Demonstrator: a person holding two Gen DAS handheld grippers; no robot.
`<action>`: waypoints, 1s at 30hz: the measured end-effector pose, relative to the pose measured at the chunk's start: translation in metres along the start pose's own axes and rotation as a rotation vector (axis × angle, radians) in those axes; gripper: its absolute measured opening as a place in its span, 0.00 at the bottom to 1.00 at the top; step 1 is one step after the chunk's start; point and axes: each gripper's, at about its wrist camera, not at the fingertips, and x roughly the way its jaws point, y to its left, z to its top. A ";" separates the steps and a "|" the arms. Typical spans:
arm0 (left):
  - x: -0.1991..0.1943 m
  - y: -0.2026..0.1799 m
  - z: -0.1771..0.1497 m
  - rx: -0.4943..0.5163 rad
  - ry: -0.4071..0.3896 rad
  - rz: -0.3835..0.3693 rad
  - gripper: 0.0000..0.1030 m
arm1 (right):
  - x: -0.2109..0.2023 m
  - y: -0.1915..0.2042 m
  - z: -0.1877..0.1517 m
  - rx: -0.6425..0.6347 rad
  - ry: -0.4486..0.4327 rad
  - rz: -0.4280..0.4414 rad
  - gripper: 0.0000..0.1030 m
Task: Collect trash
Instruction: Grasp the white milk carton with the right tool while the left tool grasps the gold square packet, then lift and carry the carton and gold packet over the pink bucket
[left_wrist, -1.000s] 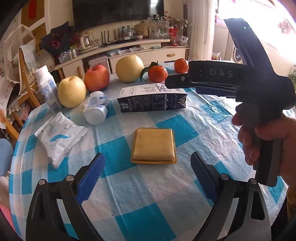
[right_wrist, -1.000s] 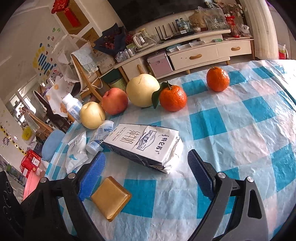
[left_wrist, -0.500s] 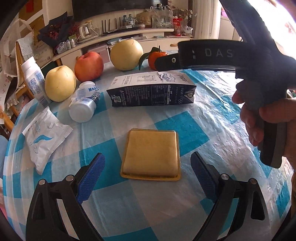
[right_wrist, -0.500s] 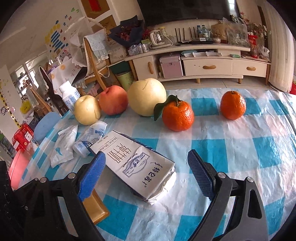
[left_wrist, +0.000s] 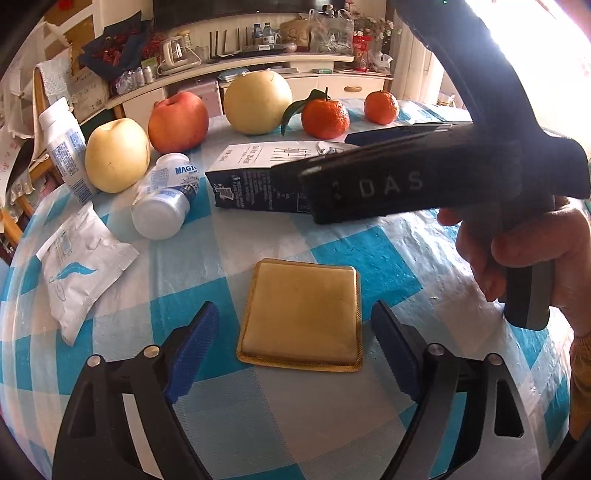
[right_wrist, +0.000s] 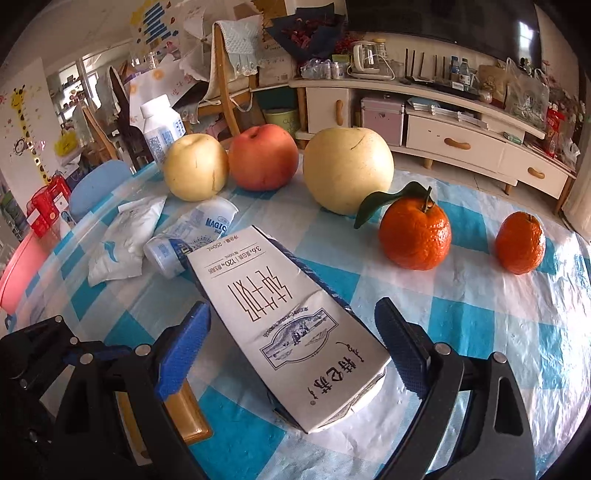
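A flat yellow packet (left_wrist: 301, 314) lies on the blue-and-white checked tablecloth (left_wrist: 369, 258). My left gripper (left_wrist: 293, 321) straddles it; the jaws are closing, with a gap still showing on both sides. Just beyond lies a white and dark milk carton (left_wrist: 255, 173) on its side. My right gripper (right_wrist: 291, 314) stands open over the carton (right_wrist: 291, 328), one blue pad on each side and neither touching. A hand (left_wrist: 517, 251) holds that tool's handle. The packet's corner (right_wrist: 188, 417) shows under the right gripper's left finger.
A toppled white bottle (left_wrist: 166, 199), a crumpled white pouch (left_wrist: 79, 269) and an upright white bottle (left_wrist: 64, 147) are on the left. Behind them stand two pears (left_wrist: 116, 160) (left_wrist: 258, 101), an apple (left_wrist: 177, 122) and two oranges (left_wrist: 325, 118) (left_wrist: 381, 107).
My left gripper came down closer to the yellow packet and its fingers narrowed. My right gripper rolled upright and moved over the carton, which now lies between its fingers.
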 end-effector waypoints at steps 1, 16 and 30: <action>-0.001 0.000 0.000 -0.001 -0.003 0.001 0.74 | 0.001 0.002 -0.001 -0.008 0.006 -0.001 0.88; -0.019 0.013 -0.019 -0.047 -0.012 -0.005 0.62 | 0.006 0.033 -0.012 -0.148 0.049 -0.072 0.60; -0.073 0.053 -0.057 -0.136 -0.070 0.019 0.62 | -0.016 0.043 -0.032 -0.099 0.024 -0.119 0.60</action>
